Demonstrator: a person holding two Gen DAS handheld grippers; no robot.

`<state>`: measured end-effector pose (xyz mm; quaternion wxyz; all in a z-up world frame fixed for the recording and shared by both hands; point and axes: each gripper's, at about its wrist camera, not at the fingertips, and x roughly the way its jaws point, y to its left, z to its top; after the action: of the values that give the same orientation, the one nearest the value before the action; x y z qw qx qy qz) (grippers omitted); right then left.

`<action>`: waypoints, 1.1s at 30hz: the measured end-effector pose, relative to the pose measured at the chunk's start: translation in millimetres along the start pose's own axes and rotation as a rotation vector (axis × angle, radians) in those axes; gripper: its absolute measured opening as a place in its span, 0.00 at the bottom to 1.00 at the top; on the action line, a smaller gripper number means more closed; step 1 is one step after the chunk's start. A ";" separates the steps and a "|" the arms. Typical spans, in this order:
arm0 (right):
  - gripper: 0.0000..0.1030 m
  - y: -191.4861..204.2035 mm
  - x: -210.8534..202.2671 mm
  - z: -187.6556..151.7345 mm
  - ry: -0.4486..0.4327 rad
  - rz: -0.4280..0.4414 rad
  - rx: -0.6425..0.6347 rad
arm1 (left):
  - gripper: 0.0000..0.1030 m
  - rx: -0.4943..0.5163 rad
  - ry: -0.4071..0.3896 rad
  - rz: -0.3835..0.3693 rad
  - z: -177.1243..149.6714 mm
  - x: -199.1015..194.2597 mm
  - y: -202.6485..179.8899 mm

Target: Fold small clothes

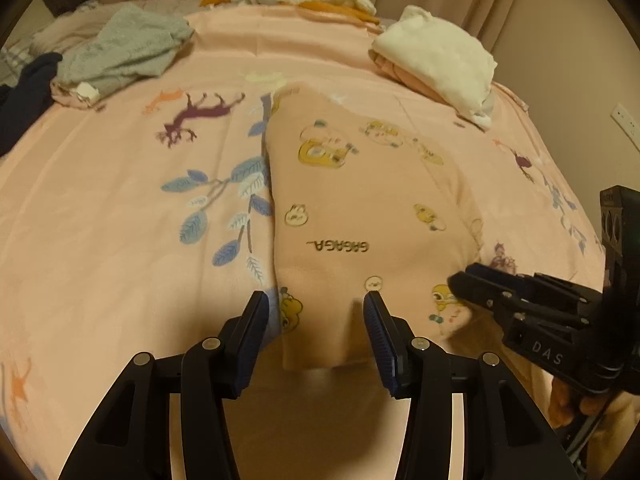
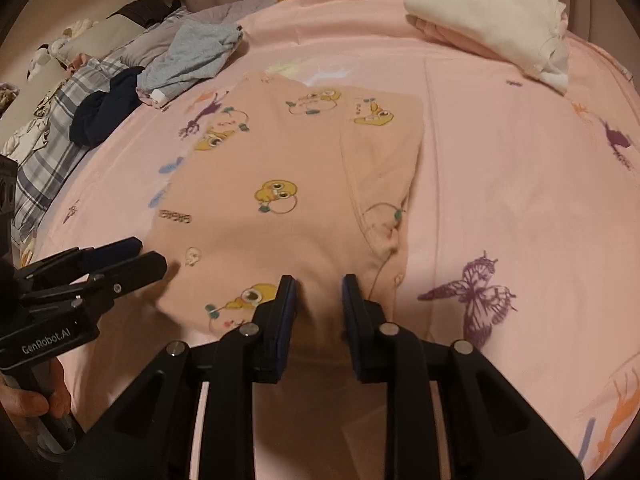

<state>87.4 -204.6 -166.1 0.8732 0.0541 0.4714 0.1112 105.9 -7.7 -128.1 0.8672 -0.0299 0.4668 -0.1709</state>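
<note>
2 claws (image 1: pixel 316 300) (image 2: pixel 318 284), 1 pink printed garment (image 1: pixel 360 208), 1 grey top (image 1: pixel 124 48), 1 folded stack (image 1: pixel 436 60), 1 navy item (image 1: pixel 28 92)

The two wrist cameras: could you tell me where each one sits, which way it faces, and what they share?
Left wrist: sits on the left hand-held gripper, faces forward and down at the pink garment on the bed; its own fingers show, and the right hand-held gripper enters from the right.
Right wrist: sits on the right hand-held gripper, facing down at the garment's near edge; the left hand-held gripper and hand show at left.
Shared: garment, bed, white pile, grey cloth.
</note>
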 end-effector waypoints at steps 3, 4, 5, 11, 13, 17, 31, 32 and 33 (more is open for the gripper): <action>0.36 5.3 -19.0 2.8 -0.027 0.015 0.004 | 0.69 0.008 -0.027 0.040 1.6 -16.2 -3.8; 0.41 7.9 -28.8 1.8 -0.047 0.017 0.002 | 0.78 0.013 -0.040 0.052 2.2 -23.1 -5.2; 0.49 9.3 -37.0 2.7 -0.065 0.015 -0.001 | 0.84 0.015 -0.055 0.066 2.1 -29.3 -6.3; 0.93 25.4 -88.9 -0.8 -0.149 -0.018 -0.001 | 0.97 0.004 -0.094 0.150 5.5 -66.9 -15.9; 1.00 27.0 -101.5 -2.4 -0.159 -0.013 0.001 | 0.97 -0.005 -0.091 0.165 5.2 -78.9 -18.8; 1.00 36.7 -125.5 -7.5 -0.178 -0.029 -0.020 | 0.99 -0.024 -0.080 0.174 1.7 -99.8 -24.1; 1.00 49.2 -131.3 -25.5 -0.140 -0.068 -0.009 | 0.99 -0.027 -0.060 0.262 -12.4 -122.3 -34.8; 1.00 50.0 -132.0 -25.1 -0.143 -0.071 -0.011 | 0.99 -0.028 -0.061 0.262 -12.7 -123.7 -35.5; 1.00 51.2 -132.9 -25.1 -0.146 -0.072 -0.012 | 0.99 -0.029 -0.063 0.262 -12.7 -123.8 -35.5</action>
<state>-11.5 -187.8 -61.8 0.9090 0.0397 0.4074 0.0784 23.2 0.4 -28.8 0.8957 0.0136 0.4418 -0.0483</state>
